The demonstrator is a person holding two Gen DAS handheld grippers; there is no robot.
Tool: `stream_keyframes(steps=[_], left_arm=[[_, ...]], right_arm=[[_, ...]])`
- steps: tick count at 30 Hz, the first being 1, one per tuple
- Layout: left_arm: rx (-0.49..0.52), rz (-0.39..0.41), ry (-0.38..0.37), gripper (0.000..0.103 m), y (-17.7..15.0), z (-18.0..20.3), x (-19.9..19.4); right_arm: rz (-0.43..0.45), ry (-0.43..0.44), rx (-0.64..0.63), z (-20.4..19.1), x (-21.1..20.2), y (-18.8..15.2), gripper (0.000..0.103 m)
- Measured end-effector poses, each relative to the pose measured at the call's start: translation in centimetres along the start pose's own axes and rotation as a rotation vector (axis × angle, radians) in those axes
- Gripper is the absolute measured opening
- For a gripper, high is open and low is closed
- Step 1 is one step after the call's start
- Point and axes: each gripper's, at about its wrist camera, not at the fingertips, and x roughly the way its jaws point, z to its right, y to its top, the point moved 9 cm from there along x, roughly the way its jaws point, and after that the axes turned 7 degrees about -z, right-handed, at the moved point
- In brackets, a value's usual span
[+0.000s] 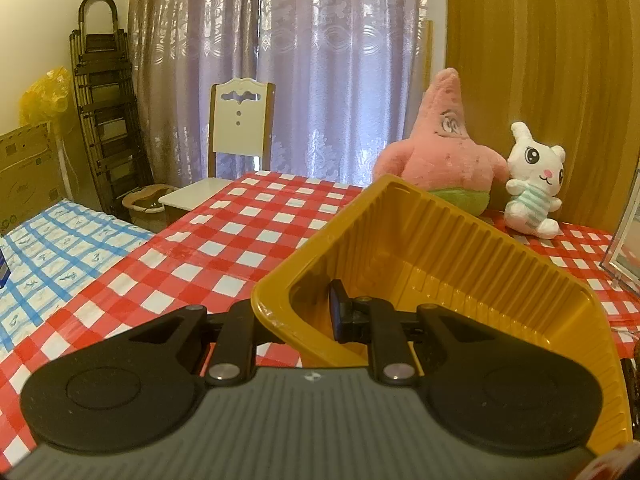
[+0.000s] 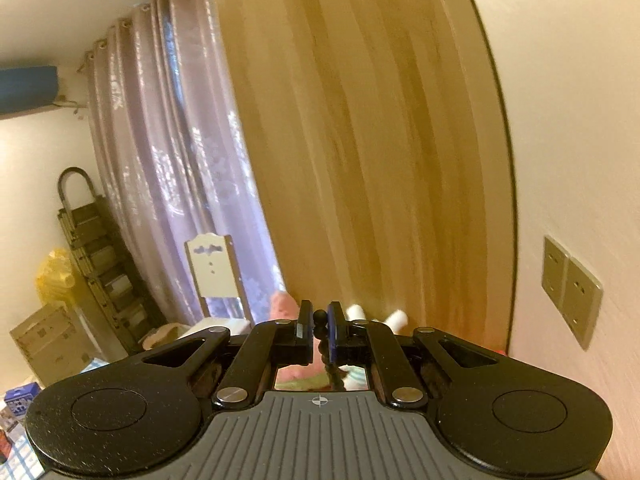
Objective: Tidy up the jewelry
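Left gripper (image 1: 310,316) pinches the near wall of the yellow ribbed plastic tray (image 1: 460,240), tilted above the checked tablecloth (image 1: 224,240). Right gripper (image 2: 319,330) clamps a dark bead string (image 2: 327,356), which dangles below. Tray looks light, flexy: grip the rim. Beads limp, slippery.

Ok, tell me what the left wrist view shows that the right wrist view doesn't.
Only the left wrist view: the yellow tray, tilted, its wall clamped by the left gripper above the red checked tablecloth. Only the right wrist view: the right gripper shut on a dark beaded strand that hangs below, plus wall sockets. Both: the curtain, the white chair, the wooden panel and the pink plush.
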Motion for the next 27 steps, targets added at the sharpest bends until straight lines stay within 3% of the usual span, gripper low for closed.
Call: stream_keyframes(steps=[12,27], left_arm=[[-0.022,-0.002,0.005,0.017,-0.5,-1.0,-0.5],[-0.031,-0.014,0.006,0.017,-0.7,-1.2,-0.6]], right_arm=[[0.08,0.112,-0.052,-5.4,0.0,4.7,0.007],[0.001,0.304,-0.053,-12.6,4.6,4.3,0.007]])
